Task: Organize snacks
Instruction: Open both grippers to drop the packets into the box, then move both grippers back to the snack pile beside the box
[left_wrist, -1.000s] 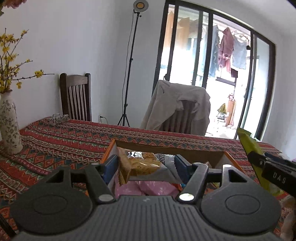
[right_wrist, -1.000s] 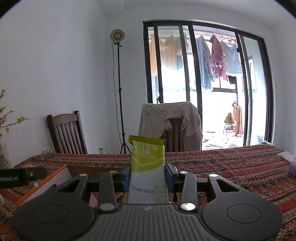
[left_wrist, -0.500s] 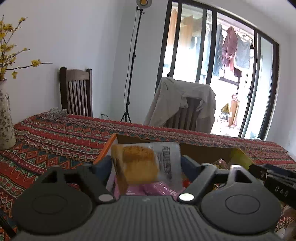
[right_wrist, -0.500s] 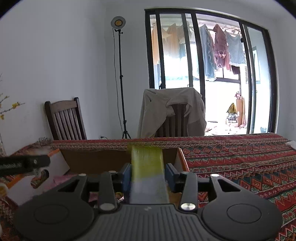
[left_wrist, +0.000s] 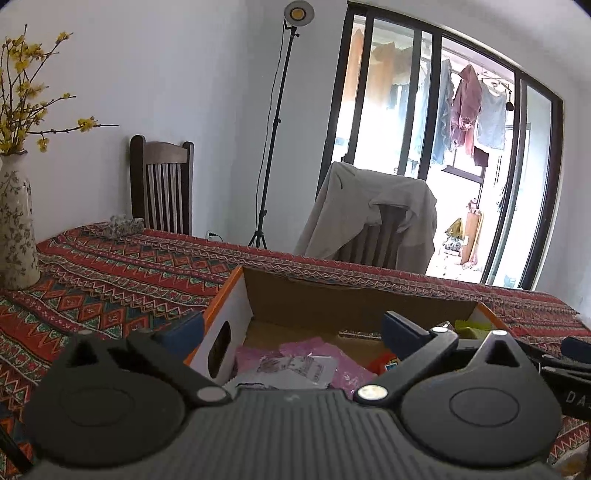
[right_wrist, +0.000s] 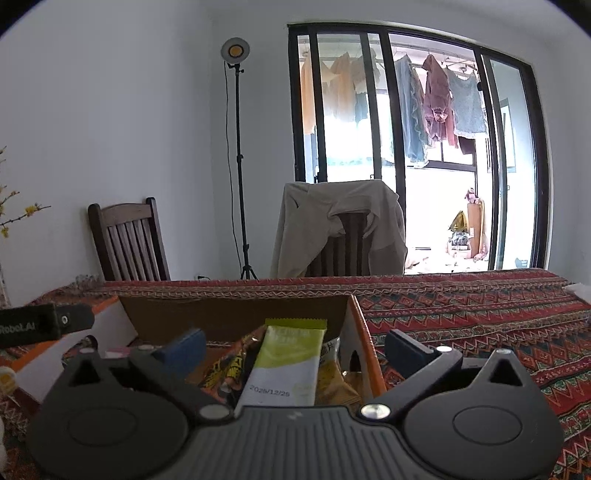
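Your left gripper hangs over the near left corner of the cardboard box with its jaws spread wide and nothing between them; one jaw sits outside the box's white, orange-edged left wall and the other over the inside. Your right gripper is over the box's right end, jaws likewise wide apart, and the green-and-white snack bar lies loose between them, touching neither, resting inside the box on other packets. Under your left gripper the box holds pink wrappers with a white printed packet on top, and a red-orange pack further right. Only the right wrist view shows the black-and-orange packet just left of the bar and a yellow bag against the right wall. The bar is stamped "2025/12/25"; the body of your left gripper reads "RoboLAI" there, and your right gripper shows "DA" in the left wrist view. The box stands on the worktop's patterned cloth. Only the left view takes in the floral vase of yellow blossoms.
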